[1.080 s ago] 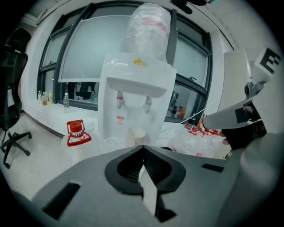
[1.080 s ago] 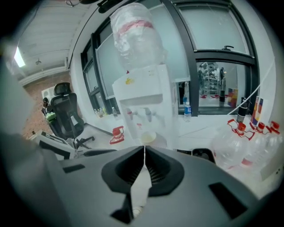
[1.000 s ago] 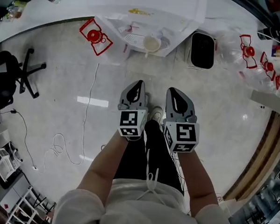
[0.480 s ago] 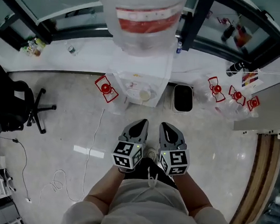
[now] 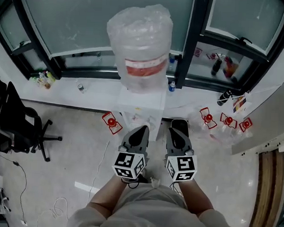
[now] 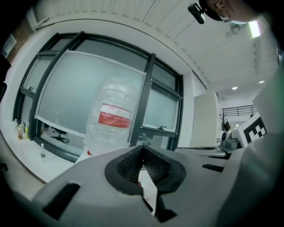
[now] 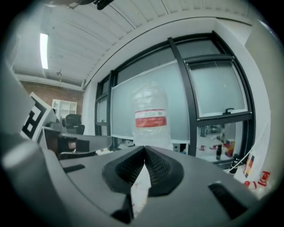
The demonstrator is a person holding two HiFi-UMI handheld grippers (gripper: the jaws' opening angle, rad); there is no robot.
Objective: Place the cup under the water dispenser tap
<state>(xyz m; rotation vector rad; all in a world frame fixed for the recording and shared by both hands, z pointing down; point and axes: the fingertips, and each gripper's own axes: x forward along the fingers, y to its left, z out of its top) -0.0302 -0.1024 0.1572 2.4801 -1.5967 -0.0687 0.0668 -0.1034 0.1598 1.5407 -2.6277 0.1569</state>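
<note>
A white water dispenser (image 5: pixel 140 105) stands against the window, topped by a large plastic-wrapped bottle (image 5: pixel 139 48) with a red label. That bottle (image 6: pixel 113 119) also shows ahead in the left gripper view, and the bottle (image 7: pixel 151 116) ahead in the right gripper view. My left gripper (image 5: pixel 142 129) and right gripper (image 5: pixel 174 131) are held side by side just short of the dispenser, both pointing at it. Each is shut with nothing between the pads: left gripper (image 6: pixel 143 147), right gripper (image 7: pixel 144 149). The cup and the tap are hidden behind the grippers.
Red-framed objects lie on the floor left (image 5: pixel 112 122) and right (image 5: pixel 208 117) of the dispenser. A black office chair (image 5: pixel 19 124) stands at the left. Small bottles (image 5: pixel 43 78) line the window ledge. A wooden-edged counter (image 5: pixel 268 141) is at the right.
Both grippers have risen from pointing at the floor to pointing level. The head view has tilted up: the bottle and windows came into view, and the cup on the dispenser went out of sight.
</note>
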